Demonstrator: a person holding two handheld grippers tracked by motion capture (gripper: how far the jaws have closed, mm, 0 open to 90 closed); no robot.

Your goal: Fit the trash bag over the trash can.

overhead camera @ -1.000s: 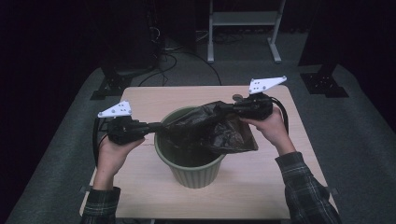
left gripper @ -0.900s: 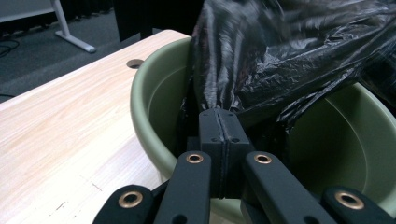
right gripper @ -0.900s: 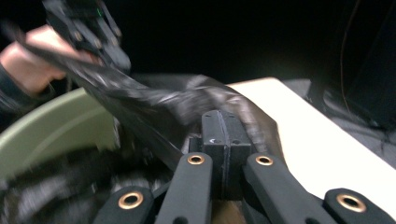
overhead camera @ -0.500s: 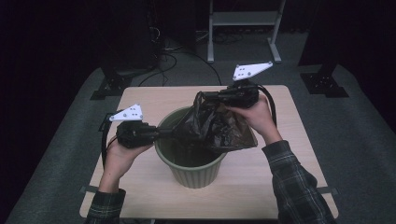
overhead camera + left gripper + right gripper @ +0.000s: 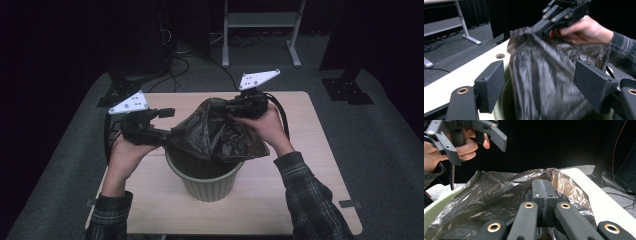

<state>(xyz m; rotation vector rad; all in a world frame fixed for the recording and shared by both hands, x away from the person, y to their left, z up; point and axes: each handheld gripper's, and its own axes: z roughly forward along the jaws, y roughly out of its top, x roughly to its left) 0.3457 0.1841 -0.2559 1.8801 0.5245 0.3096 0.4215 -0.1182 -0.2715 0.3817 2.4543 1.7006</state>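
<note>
We're seeing the round green bin (image 5: 207, 182) nearest, crinkly black plastic bag (image 5: 215, 135) draping over its rim. Left gripper (image 5: 162, 122) is just opening, jaws apart and gripping nothing. Farther off, right gripper (image 5: 227, 107) is clamping the bag's glossy edge, pads pinching film in its own view.

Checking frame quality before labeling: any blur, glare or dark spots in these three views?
High view: dim, black surround, table lit, sharp. Left gripper view: black bag motion-smeared, jaws crisp. Right gripper view: bag sharp with glossy sheen, background black, left gripper slightly soft.
</note>
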